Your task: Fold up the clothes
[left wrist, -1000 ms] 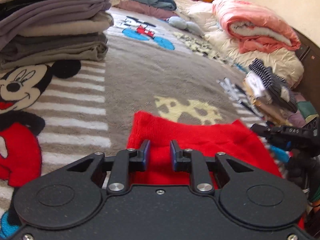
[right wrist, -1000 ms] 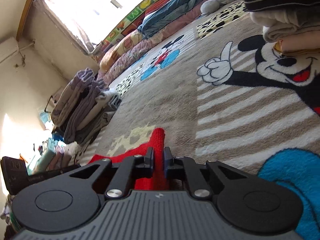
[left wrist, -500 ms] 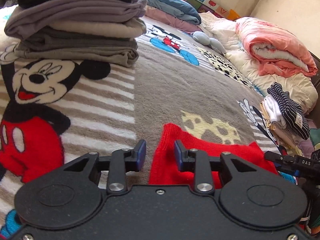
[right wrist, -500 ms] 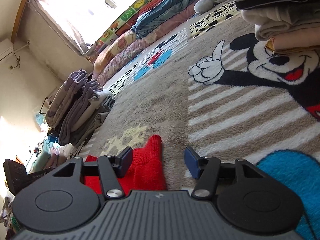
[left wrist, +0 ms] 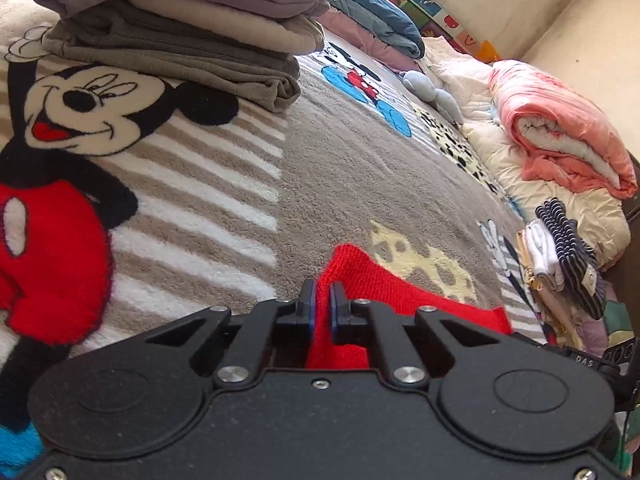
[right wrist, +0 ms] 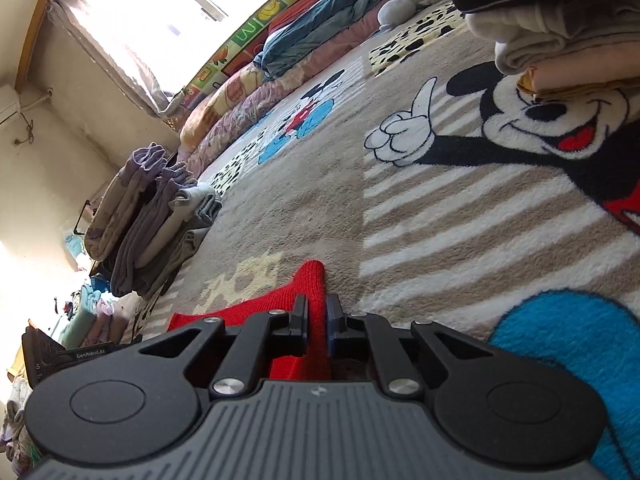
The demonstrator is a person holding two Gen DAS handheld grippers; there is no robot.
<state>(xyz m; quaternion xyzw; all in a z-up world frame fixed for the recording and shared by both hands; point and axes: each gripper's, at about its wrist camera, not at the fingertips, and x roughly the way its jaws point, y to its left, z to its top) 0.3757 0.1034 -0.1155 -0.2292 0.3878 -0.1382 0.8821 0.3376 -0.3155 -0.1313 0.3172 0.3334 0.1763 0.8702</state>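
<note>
Blanket [left wrist: 328, 168] with cartoon mice spreads widest, a grey folded stack [left wrist: 180, 20] at eleven o'clock. Red knit garment [left wrist: 384, 292] lies at six o'clock, near both cameras. Left gripper [left wrist: 322, 300] and right gripper [right wrist: 317, 316] each pinch one corner.

This is a room in a home, most likely a bedroom or a sleeping place. A wide plush blanket [left wrist: 320, 168] with Mickey Mouse pictures covers the surface, and stacks of folded clothes [left wrist: 180, 28] stand on it, with rolled quilts [left wrist: 560, 136], a blue duvet [right wrist: 320, 12] and a grey soft toy [left wrist: 432, 92] lying along the edges. The right wrist view shows a bright window [right wrist: 160, 8] in a plain wall, with a colourful alphabet mat [right wrist: 256, 28] standing under it.
</note>
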